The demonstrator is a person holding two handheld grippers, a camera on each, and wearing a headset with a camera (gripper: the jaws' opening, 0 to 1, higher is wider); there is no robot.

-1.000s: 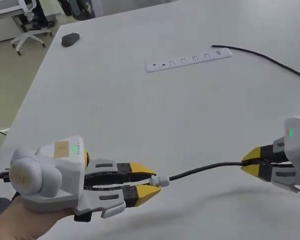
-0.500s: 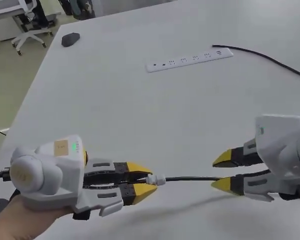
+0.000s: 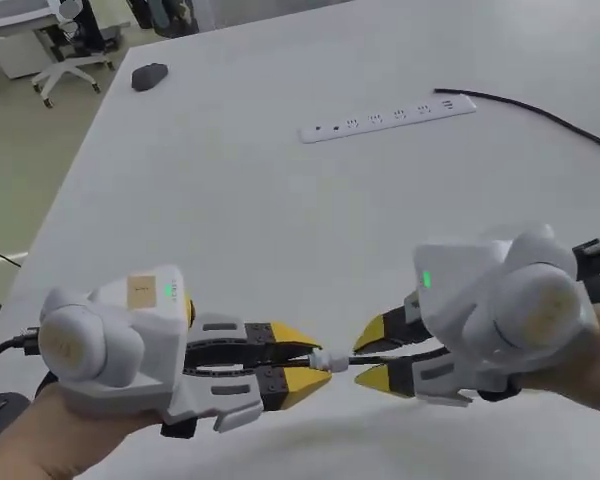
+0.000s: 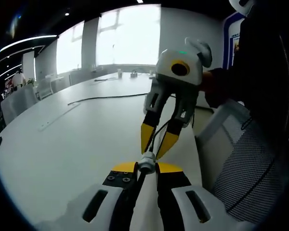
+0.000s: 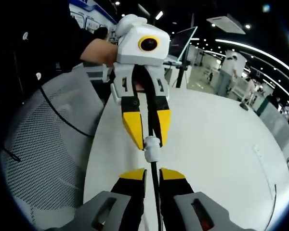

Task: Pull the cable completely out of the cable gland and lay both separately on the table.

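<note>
The cable gland point(image 3: 327, 360), a small white fitting, is held at the yellow tips of the left gripper point(image 3: 316, 362), which is clenched on it. The gland's front end is seen projecting just beyond those tips. The black cable point(image 3: 354, 360) is seated in the gland and is not yet withdrawn. It runs from the gland's front end straight toward the right gripper point(image 3: 368, 358).

The right gripper is presented nose to nose with the left, its tips just beside the gland. Its jaws are parted, one on each side of the cable, and no clamping on the cable is observed. In the right gripper view the cable point(image 5: 154, 190) is seen passing between that gripper's own jaws and up to the gland point(image 5: 151, 147). In the left gripper view the gland point(image 4: 147, 162) is seated between the left tips, with the opposing right gripper point(image 4: 157, 142) spread around the cable above it.

Both grippers are carried by the person's hands, and gland and cable are held over the near edge of the white table point(image 3: 280, 230).

Elsewhere on the table, well apart from the work, a white power strip point(image 3: 388, 118) with a black lead point(image 3: 540, 113) is noted, and a dark computer mouse point(image 3: 150, 75) lies at the far left edge. An office chair point(image 3: 65, 55) stands on the floor beyond the table.
</note>
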